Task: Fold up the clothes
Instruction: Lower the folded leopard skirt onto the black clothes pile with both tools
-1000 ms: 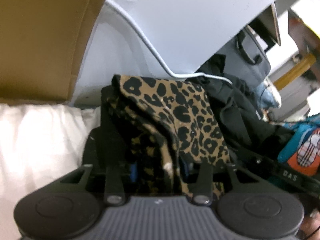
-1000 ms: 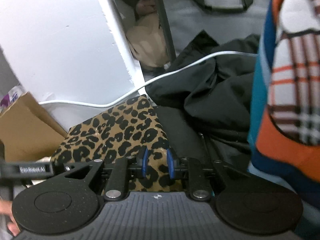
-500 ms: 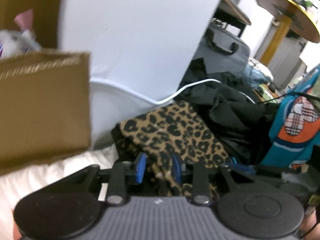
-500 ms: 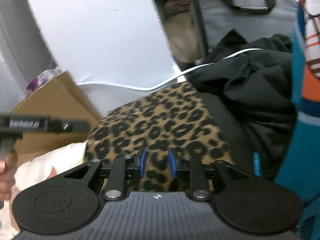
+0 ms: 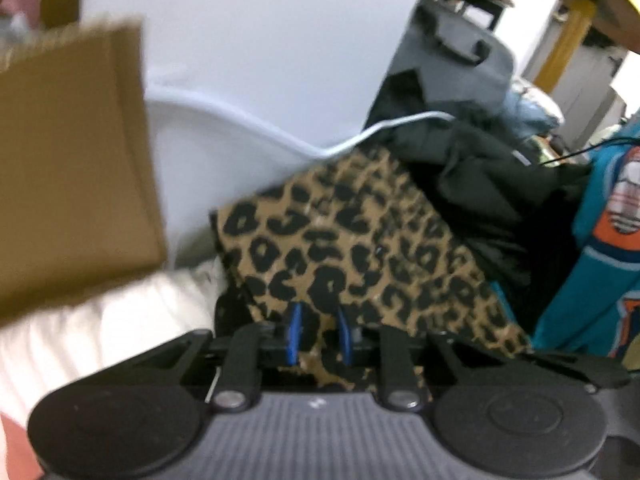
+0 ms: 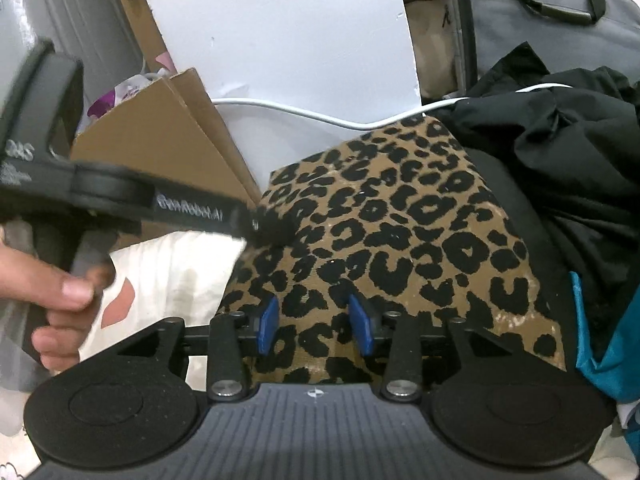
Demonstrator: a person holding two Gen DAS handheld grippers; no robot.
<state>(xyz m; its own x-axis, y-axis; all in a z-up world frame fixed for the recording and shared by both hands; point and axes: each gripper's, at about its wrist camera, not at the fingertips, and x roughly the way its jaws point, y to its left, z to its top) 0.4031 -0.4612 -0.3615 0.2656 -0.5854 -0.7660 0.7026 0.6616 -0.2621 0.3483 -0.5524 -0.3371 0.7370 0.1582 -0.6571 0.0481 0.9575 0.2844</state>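
Note:
A folded leopard-print garment [image 5: 352, 248] lies flat on a pile of dark clothes, and shows in the right wrist view [image 6: 404, 236] too. My left gripper [image 5: 319, 338] sits at its near edge with the blue pads a narrow gap apart; a bit of cloth shows between them, grip unclear. My right gripper [image 6: 316, 322] is open over the near edge, holding nothing. The left gripper's body [image 6: 120, 200] reaches in from the left in the right wrist view.
A brown cardboard box [image 6: 160, 136] stands at the left by a white panel [image 6: 280, 28] with a white cable [image 6: 320, 114]. Black clothes [image 6: 572, 152] and a teal garment [image 5: 600, 248] lie at the right. White bedding [image 6: 176, 268] lies at the near left. A grey bag [image 6: 552, 12] stands behind.
The leopard garment, held up bunched in the left gripper a second ago, now lies flat. Both grippers have pulled back toward its near edge, and the right jaws have widened.

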